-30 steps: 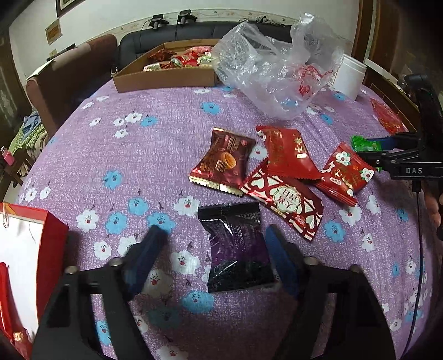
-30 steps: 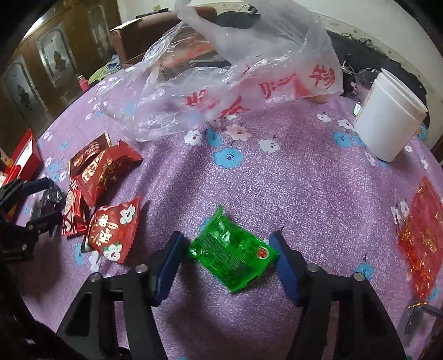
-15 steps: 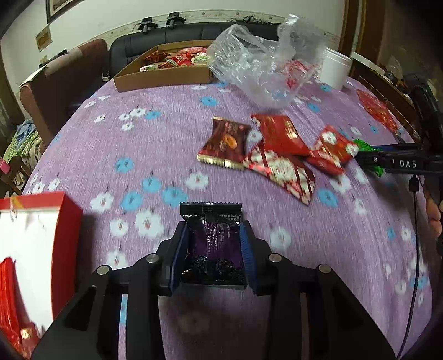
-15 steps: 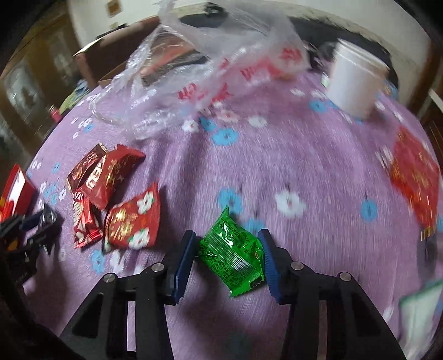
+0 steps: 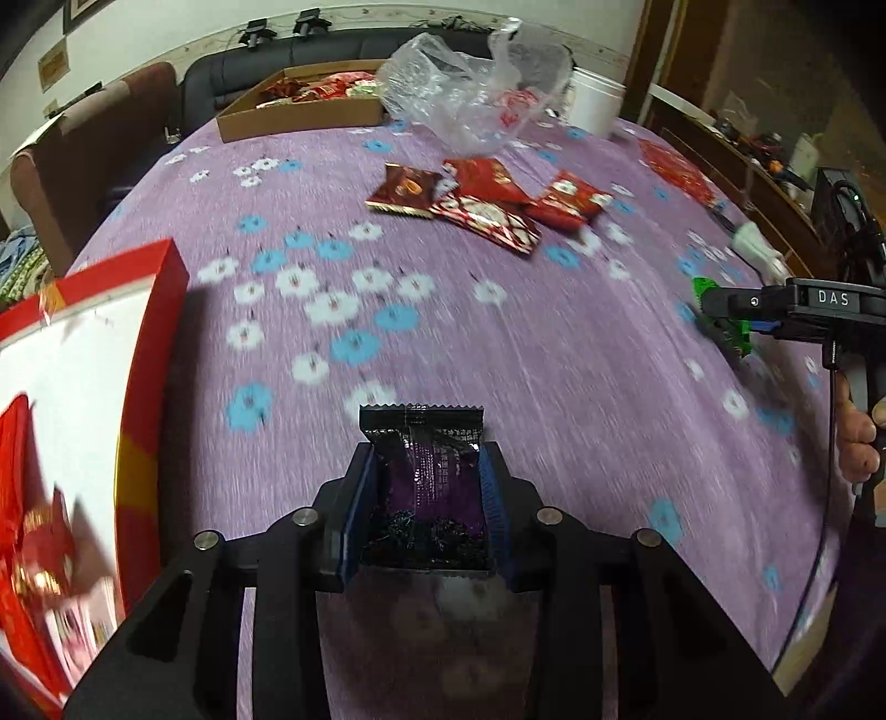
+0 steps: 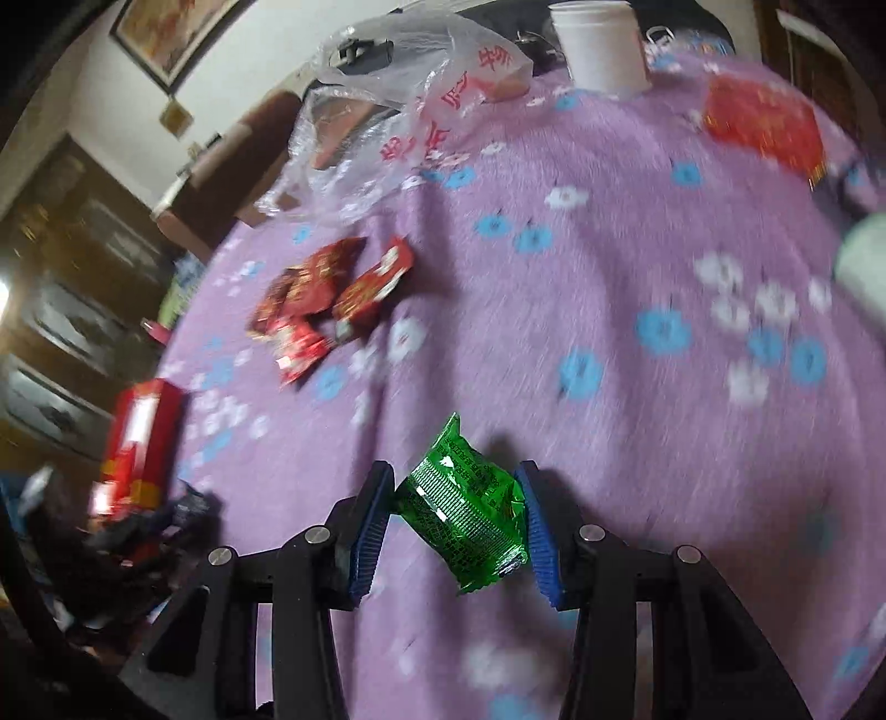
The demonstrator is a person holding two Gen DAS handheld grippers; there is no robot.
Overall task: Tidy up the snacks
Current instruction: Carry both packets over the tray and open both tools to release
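My left gripper [image 5: 426, 498] is shut on a dark purple snack packet [image 5: 429, 476], lifted above the purple flowered tablecloth [image 5: 498, 343]. My right gripper [image 6: 457, 509] is shut on a green snack packet [image 6: 462, 509], tilted between the blue pads. The right gripper [image 5: 731, 321] with the green packet [image 5: 720, 327] also shows at the right edge of the left wrist view. Several red and brown snack packets [image 5: 482, 199] lie together in the middle of the table; these red packets [image 6: 326, 293] show in the right wrist view too. A red and white box [image 5: 83, 387] stands open at the left.
A cardboard tray [image 5: 299, 116] with snacks sits at the far edge, beside a crumpled clear plastic bag [image 5: 476, 94] and a white tub [image 6: 601, 44]. A flat red packet [image 6: 764, 122] lies at the far right. Chairs and a sofa ring the table.
Both grippers closed on their packets and lifted them off the cloth. The left one carried the purple packet toward the red box; the right one rolled and moved back with the green packet.
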